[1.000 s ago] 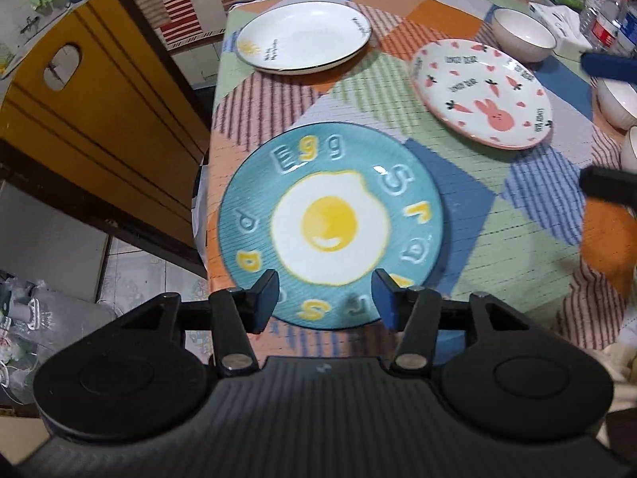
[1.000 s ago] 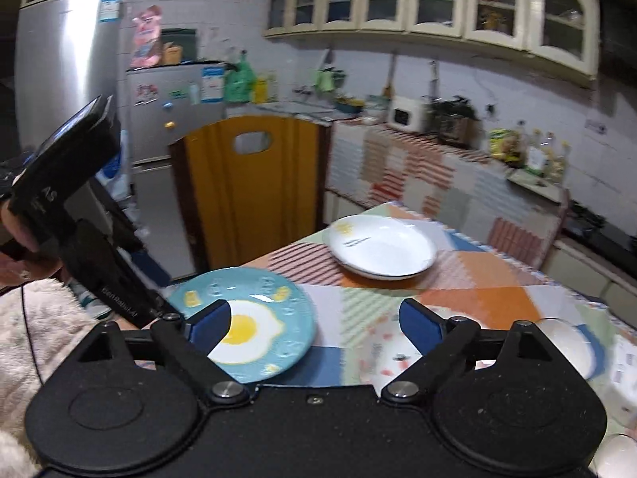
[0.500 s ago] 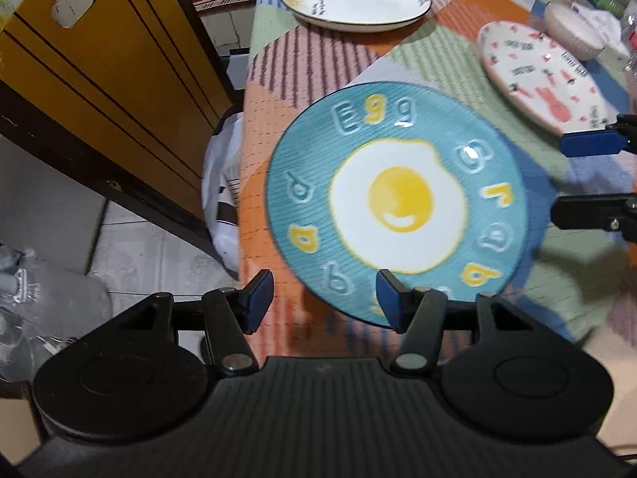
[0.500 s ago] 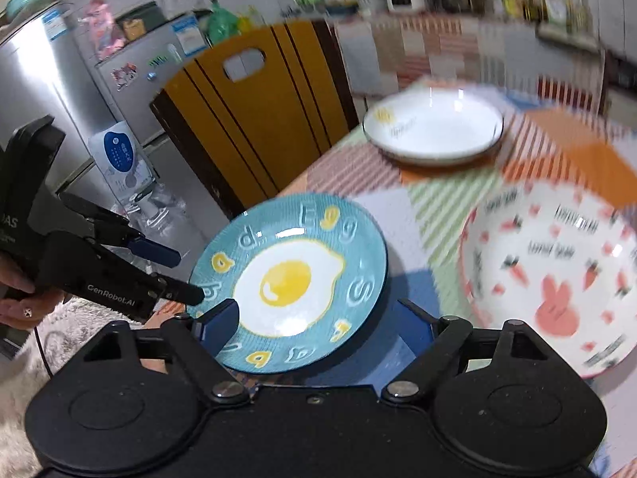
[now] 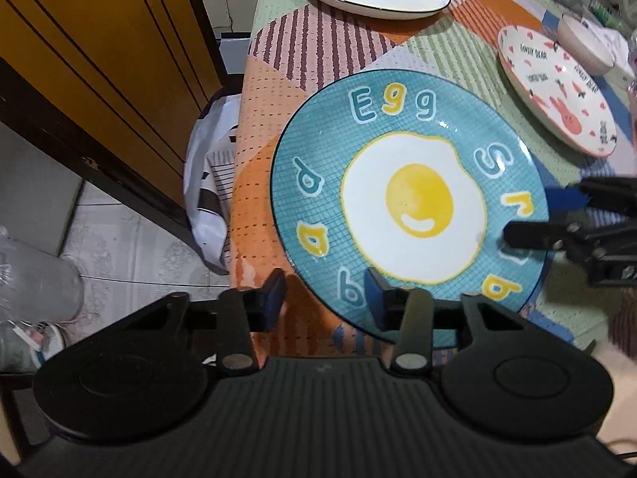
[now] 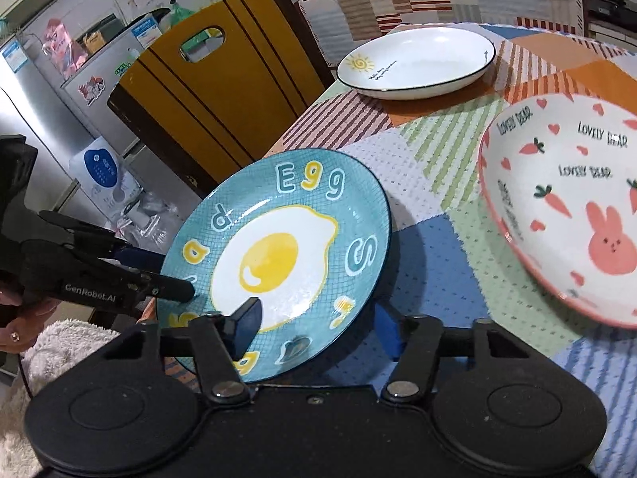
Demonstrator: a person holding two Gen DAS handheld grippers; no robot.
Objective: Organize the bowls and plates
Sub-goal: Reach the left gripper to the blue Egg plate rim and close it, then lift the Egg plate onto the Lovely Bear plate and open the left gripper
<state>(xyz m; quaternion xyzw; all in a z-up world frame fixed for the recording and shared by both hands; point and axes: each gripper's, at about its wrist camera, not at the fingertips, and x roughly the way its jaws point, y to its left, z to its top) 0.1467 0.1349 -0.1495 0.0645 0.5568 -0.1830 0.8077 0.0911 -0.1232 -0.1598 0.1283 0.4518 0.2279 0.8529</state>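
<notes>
A blue plate with a fried egg picture lies near the table's front left corner; it also shows in the right wrist view. My left gripper is open, its fingers astride the plate's near left rim. My right gripper is open, one finger over the plate and one outside its rim, seemingly lower; it enters the left wrist view from the right. A pink rabbit plate and a white plate with a sun lie farther back.
A yellow chair back stands at the table's left side. A white bowl sits behind the rabbit plate. The patchwork tablecloth covers the table. A plastic bag hangs below the table's left edge.
Both grippers have moved in onto the egg plate's rim from opposite sides. The right gripper dropped from looking across the kitchen to table level. The plate's right edge seems slightly raised.
</notes>
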